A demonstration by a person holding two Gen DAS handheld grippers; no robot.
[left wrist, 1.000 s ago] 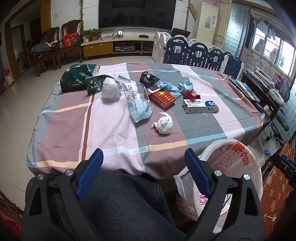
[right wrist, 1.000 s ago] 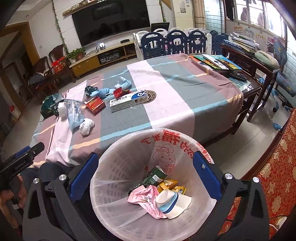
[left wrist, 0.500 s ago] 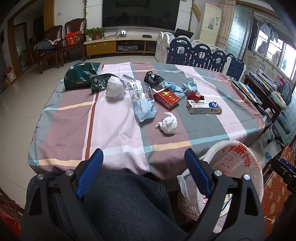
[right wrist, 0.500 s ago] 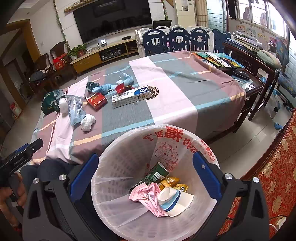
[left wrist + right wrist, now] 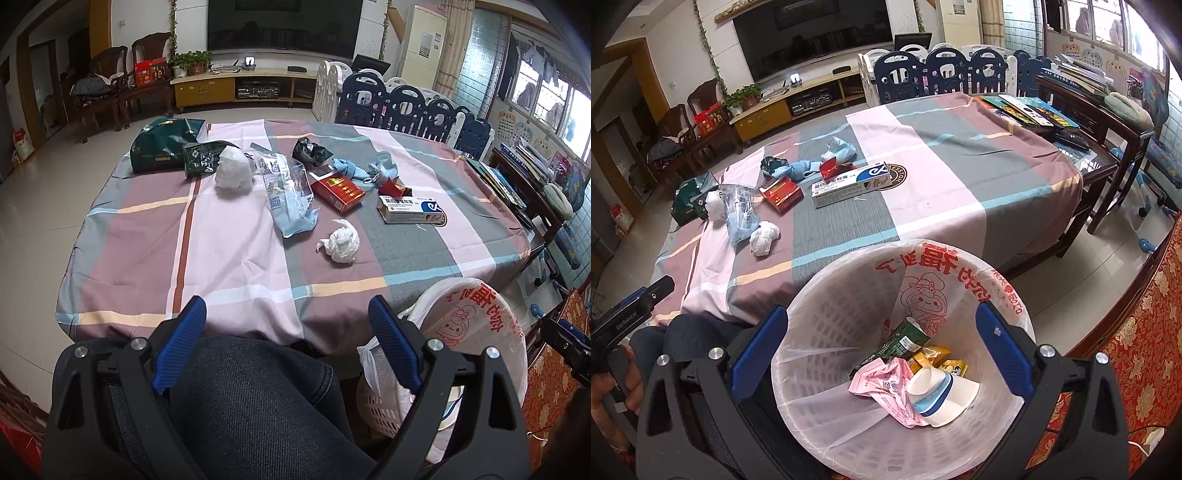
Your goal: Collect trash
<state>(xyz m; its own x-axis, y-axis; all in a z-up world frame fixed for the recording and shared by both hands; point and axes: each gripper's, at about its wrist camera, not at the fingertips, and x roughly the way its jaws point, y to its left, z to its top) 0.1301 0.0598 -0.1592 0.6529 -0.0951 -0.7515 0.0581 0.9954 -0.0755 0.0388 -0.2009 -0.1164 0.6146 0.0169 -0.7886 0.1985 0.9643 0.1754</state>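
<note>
1. Left wrist view: the left gripper (image 5: 286, 345) hangs over the person's denim-clad knee (image 5: 255, 402) at the near edge of the table (image 5: 229, 251), its blue fingers spread wide with nothing between them.
2. On the striped tablecloth lie the pieces of trash: a crumpled white tissue (image 5: 341, 242) nearest, a clear plastic wrapper (image 5: 290, 194) beyond it, a red cigarette pack (image 5: 338, 192), a white and blue medicine box (image 5: 410, 209), a second white wad (image 5: 233, 169) and a dark green bag (image 5: 164, 146) at the far left.
3. A blue cloth (image 5: 349, 170) and a black crumpled wrapper (image 5: 308, 152) sit further back.
4. Right wrist view: the right gripper (image 5: 882, 350) hovers above the white bin (image 5: 827, 321), which stands beside the table, lined with a printed bag.
5. Its fingers are parted wide and empty, one on each side of the bin's mouth.
6. Inside the bin rest a pink wrapper (image 5: 882, 386), a paper cup (image 5: 936, 387), a green packet (image 5: 899, 343) and yellow packets (image 5: 936, 360).
7. At the left edge, a hand (image 5: 617, 384) holds the other gripper's handle.
</note>
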